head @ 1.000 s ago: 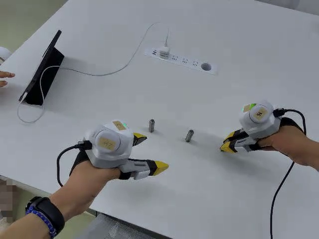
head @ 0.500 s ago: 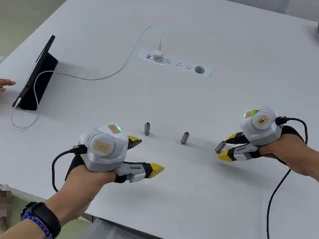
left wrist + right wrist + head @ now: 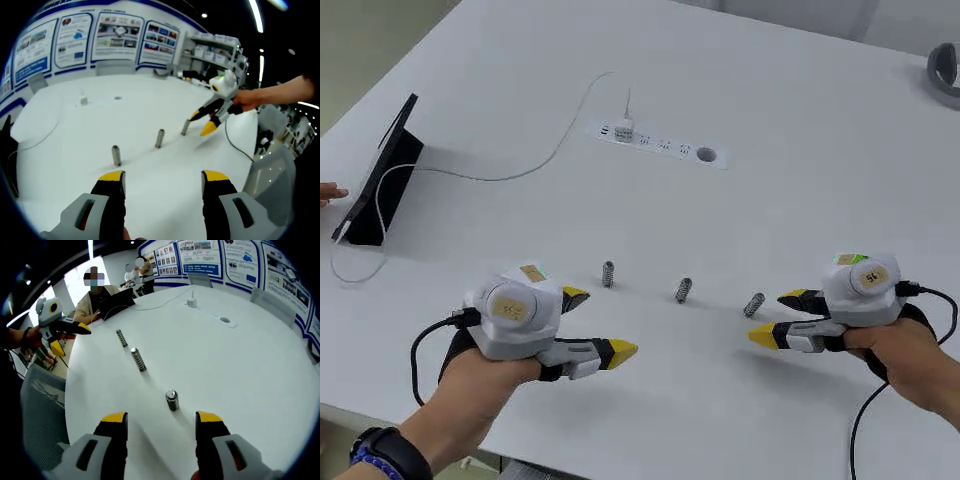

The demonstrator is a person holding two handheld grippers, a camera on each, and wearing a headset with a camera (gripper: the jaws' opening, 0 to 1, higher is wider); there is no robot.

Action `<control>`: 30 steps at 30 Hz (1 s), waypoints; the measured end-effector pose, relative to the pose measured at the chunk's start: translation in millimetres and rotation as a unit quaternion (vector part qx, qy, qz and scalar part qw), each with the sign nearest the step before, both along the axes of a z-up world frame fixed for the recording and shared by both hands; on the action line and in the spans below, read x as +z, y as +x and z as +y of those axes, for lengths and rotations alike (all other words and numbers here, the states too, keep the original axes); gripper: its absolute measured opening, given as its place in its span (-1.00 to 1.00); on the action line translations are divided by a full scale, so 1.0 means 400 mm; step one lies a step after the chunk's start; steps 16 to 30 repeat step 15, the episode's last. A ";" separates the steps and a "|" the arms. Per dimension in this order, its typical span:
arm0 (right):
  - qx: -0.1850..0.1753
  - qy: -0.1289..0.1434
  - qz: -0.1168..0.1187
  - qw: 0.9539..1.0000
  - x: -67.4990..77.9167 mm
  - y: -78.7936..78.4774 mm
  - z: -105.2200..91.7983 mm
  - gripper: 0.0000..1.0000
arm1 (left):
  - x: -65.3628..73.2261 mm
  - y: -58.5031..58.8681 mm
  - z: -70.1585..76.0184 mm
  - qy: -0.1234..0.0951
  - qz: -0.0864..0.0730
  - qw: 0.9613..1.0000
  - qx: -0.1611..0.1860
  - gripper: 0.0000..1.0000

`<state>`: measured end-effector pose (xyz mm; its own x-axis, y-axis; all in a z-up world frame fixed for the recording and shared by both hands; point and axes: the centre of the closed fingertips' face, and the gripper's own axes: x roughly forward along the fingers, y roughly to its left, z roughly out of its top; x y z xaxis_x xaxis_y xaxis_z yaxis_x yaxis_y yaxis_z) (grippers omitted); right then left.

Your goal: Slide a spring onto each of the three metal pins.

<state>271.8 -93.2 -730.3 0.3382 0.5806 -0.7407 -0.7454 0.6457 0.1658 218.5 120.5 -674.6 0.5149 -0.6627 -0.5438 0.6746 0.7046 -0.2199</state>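
standing spring-clad between two others (all three sprung), the middle pin [image 3: 684, 290] shows in the head view with left gripper [image 3: 598, 321] and right gripper [image 3: 775, 316] flanking it, spread wide. left gripper view: wide jaws face it. right gripper view: wide jaws, end pin [image 3: 172, 400] nearer than it.

The white tabletop [image 3: 800, 150] carries three spring-sleeved pins standing in a row near its middle: first pin [image 3: 608, 274] at 9 o'clock, second pin [image 3: 684, 290] central, third pin [image 3: 754, 305] at 3. A power strip [image 3: 655, 145] lies toward 12, and its cable [image 3: 520, 170] curves to a dark tablet [image 3: 378, 175] at 10.
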 end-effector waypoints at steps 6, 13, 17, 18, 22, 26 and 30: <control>-0.043 0.023 -0.006 0.999 0.015 -0.016 -0.007 0.24 | -0.003 0.006 0.015 0.000 0.001 1.000 0.004 0.28; -0.093 0.049 -0.028 0.994 0.041 -0.025 -0.006 0.33 | -0.001 0.013 0.029 -0.003 0.000 1.000 0.009 0.30; -0.099 0.058 -0.027 0.993 0.044 -0.031 0.000 0.39 | -0.001 0.014 0.032 -0.001 0.000 1.000 0.009 0.31; -0.099 0.058 -0.027 0.993 0.044 -0.031 0.000 0.39 | -0.001 0.014 0.032 -0.001 0.000 1.000 0.009 0.31; -0.099 0.058 -0.027 0.993 0.044 -0.031 0.000 0.39 | -0.001 0.014 0.032 -0.001 0.000 1.000 0.009 0.31; -0.099 0.058 -0.027 0.993 0.044 -0.031 0.000 0.39 | -0.001 0.014 0.032 -0.001 0.000 1.000 0.009 0.31; -0.099 0.058 -0.027 0.993 0.044 -0.031 0.000 0.39 | -0.001 0.014 0.032 -0.001 0.000 1.000 0.009 0.31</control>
